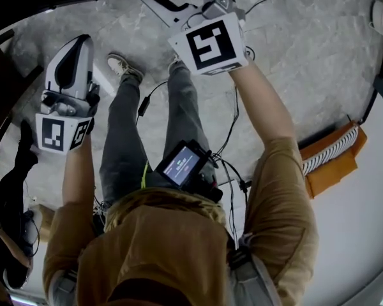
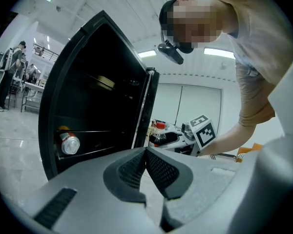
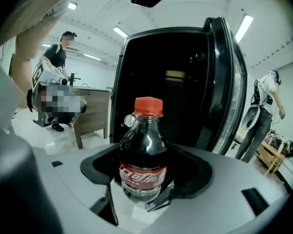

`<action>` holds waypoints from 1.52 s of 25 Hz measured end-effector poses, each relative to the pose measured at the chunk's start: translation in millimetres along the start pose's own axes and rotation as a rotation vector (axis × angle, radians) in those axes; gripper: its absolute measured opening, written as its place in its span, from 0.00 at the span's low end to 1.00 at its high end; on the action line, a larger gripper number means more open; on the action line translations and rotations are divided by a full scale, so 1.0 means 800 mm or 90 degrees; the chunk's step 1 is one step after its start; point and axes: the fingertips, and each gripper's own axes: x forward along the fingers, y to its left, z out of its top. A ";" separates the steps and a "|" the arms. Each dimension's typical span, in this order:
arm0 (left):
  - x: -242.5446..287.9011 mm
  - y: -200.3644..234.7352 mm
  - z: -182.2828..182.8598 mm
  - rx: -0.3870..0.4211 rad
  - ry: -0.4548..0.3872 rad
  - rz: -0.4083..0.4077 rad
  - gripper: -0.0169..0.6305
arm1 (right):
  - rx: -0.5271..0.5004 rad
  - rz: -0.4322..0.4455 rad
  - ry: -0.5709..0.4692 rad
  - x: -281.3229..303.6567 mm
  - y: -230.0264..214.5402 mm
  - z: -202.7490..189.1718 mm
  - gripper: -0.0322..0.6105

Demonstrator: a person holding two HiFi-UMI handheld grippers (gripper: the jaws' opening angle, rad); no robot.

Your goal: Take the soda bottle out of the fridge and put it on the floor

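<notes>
Soda bottle: a clear plastic bottle of dark cola (image 3: 142, 150) with a red cap and red label, already outside the fridge and upright between the right gripper's jaws.
Right gripper: the grey two-jaw right gripper (image 3: 141, 194) is clamped on the bottle's lower body, its black pads pressing either side at and below the label.
Left gripper: the matching grey left gripper (image 2: 145, 155) has its jaws closed together with nothing between them, and it is held off to the side.
Fridge: the tall black fridge (image 2: 88, 96) stands with its door swung open; a silver-ended can or bottle (image 2: 68, 143) lies on a low shelf inside.
Floor: pale grey marbled stone floor (image 1: 306, 62), bare in front of the person's feet; whether the bottle's base touches it cannot be told.
Step in hand: by my reading, the removal is done and the placing is under way.
Next move: probably to bring the base flat onto the bare floor, keep the bottle vertical, then part the jaws and draw back without nudging it over.
</notes>
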 end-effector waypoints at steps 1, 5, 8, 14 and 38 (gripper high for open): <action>0.004 -0.002 -0.010 -0.001 -0.001 -0.003 0.03 | -0.002 0.003 0.007 -0.002 0.006 -0.014 0.52; 0.016 0.001 -0.049 0.003 0.000 -0.002 0.03 | 0.014 0.014 0.018 0.004 0.029 -0.065 0.52; 0.019 0.012 -0.074 0.016 0.004 0.000 0.03 | 0.024 0.024 0.023 0.018 0.045 -0.098 0.52; 0.044 0.048 -0.164 0.045 0.020 -0.009 0.03 | 0.034 0.058 0.034 0.072 0.082 -0.197 0.52; 0.106 0.190 -0.461 0.092 0.047 0.023 0.03 | 0.051 0.096 0.056 0.288 0.185 -0.460 0.52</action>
